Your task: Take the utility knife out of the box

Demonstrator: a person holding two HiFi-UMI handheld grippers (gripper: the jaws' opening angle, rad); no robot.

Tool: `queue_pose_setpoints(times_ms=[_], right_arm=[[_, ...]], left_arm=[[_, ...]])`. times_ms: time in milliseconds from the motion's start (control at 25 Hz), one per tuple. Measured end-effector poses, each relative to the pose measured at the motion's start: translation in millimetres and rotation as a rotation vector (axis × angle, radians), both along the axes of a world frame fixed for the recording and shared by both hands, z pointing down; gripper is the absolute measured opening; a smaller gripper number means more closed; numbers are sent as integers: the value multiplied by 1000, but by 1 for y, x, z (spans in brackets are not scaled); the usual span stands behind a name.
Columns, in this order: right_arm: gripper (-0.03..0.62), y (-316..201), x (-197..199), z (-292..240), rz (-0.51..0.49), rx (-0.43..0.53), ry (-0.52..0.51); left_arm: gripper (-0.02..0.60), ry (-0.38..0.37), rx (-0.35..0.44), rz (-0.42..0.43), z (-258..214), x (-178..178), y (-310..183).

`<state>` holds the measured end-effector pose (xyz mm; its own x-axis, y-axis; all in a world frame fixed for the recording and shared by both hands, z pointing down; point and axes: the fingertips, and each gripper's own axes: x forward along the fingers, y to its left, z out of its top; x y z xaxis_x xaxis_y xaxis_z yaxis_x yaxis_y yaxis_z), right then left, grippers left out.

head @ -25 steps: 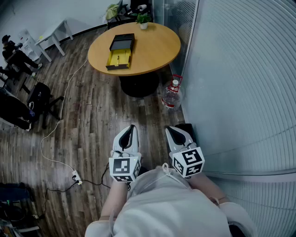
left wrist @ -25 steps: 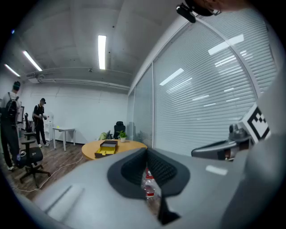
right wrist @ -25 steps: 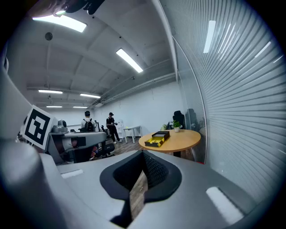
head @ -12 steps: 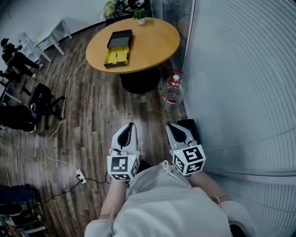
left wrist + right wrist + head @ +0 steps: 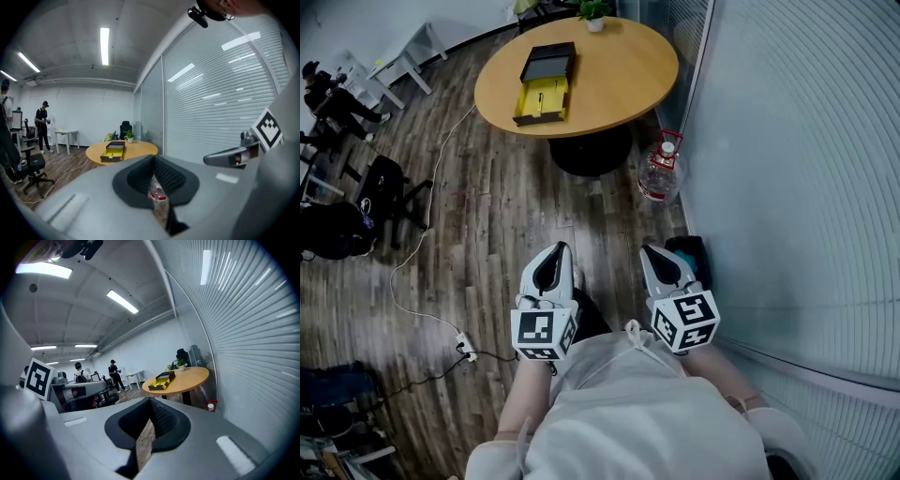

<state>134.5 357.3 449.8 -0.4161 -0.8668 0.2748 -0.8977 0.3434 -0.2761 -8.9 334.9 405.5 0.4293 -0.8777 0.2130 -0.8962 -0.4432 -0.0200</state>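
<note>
Far ahead, a round wooden table (image 5: 619,75) carries the open box (image 5: 541,98), a yellow tray with its black lid (image 5: 548,62) just behind it. The knife is too small to make out in the tray. My left gripper (image 5: 557,249) and right gripper (image 5: 651,253) hover side by side over the wood floor, close to my body and well short of the table. Both are shut and hold nothing. The box (image 5: 114,153) shows beyond the closed left gripper (image 5: 153,161) in its own view. It also appears small (image 5: 161,380) above the right gripper (image 5: 151,404).
A large water bottle (image 5: 661,173) stands on the floor by the table's foot, next to the blinds-covered glass wall (image 5: 787,169). A black object (image 5: 689,251) lies by the wall near my right gripper. A cable (image 5: 422,253) with a power strip (image 5: 464,349), an office chair (image 5: 389,187) and people (image 5: 328,98) are at the left.
Both grippers have sunk a little in the head view and stay shut. The table, box and bottle have shifted slightly up and right in the view.
</note>
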Motion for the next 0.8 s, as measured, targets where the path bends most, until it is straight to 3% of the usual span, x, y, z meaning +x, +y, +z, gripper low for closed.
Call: queue_pose_setpoints(times_ms=[480,800], right_arm=[[0,-148,-60,5,52,-43,52],[0,-263,-129,-4,95,-44,94]], left_arm=[[6,83,-27,16,7,-71,-165],[5,132,-26,38,-2,-147,-285]])
